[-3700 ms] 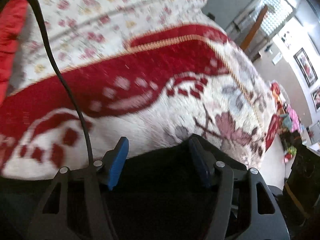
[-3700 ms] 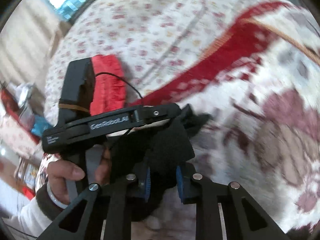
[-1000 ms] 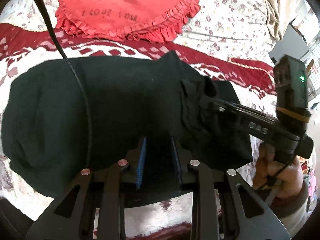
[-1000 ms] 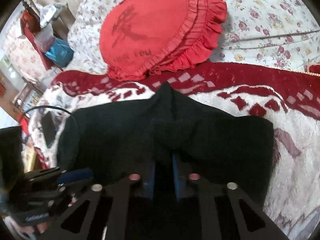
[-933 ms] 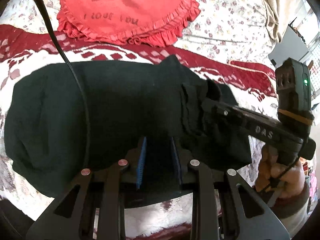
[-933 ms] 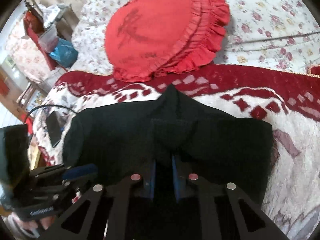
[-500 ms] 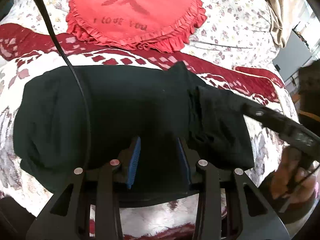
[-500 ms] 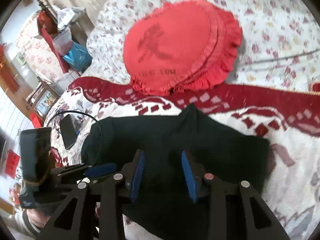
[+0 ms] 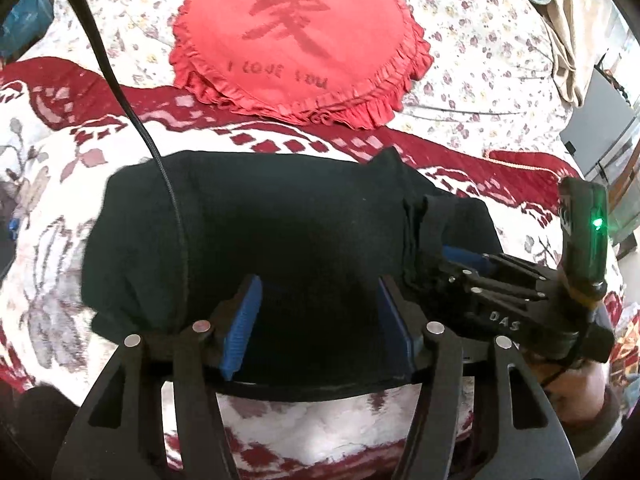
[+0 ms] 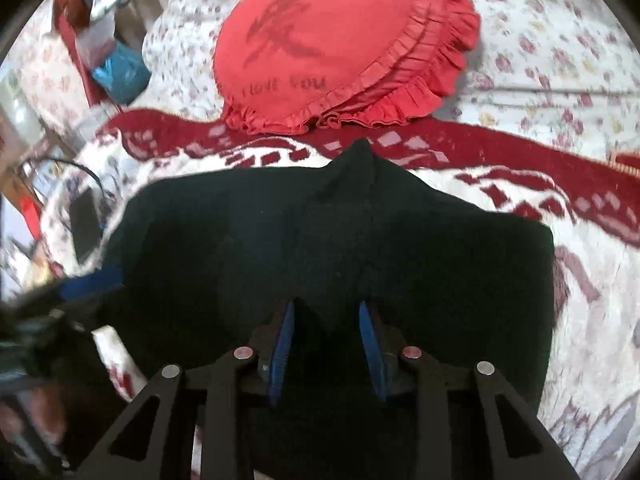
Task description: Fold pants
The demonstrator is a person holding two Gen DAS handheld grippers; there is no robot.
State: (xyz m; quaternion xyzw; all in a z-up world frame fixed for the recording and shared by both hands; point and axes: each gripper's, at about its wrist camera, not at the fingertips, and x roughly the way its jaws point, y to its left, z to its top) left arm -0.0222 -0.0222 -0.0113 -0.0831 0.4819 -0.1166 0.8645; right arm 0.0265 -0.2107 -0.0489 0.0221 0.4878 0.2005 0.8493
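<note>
Since a second ago both sets of jaws, then pinched on the near edge of the black pants, have let go, and the red cushion sits more fully in both views. Pants lie folded into a broad dark block on the red-and-white patterned blanket, long side running left to right, with a small peak of cloth poking up on the far edge toward the cushion.

Left wrist view, left to right: a black cable crosses from the top left corner down over the left part of the pants. Left gripper stands wide and is opening; the blue pads flank the near edge of the pants, cloth lies between them, neither pad presses on it. Behind, the heart-shaped red cushion with a ruffled edge and the words "I LOVE YOU" lies on the floral bedspread. At the right, the right gripper comes in over a bunched fold of the pants, a green light lit on its body; a hand holds its handle.

Right wrist view, left to right: the left gripper shows blurred at the left edge, beside a dark flat device on the blanket. Right gripper's jaws stand at a narrow gap and are closing; the pants' cloth lies between the blue pads, and I cannot tell whether they touch it. Pants reach the blanket's right side, well short of its red border.
</note>
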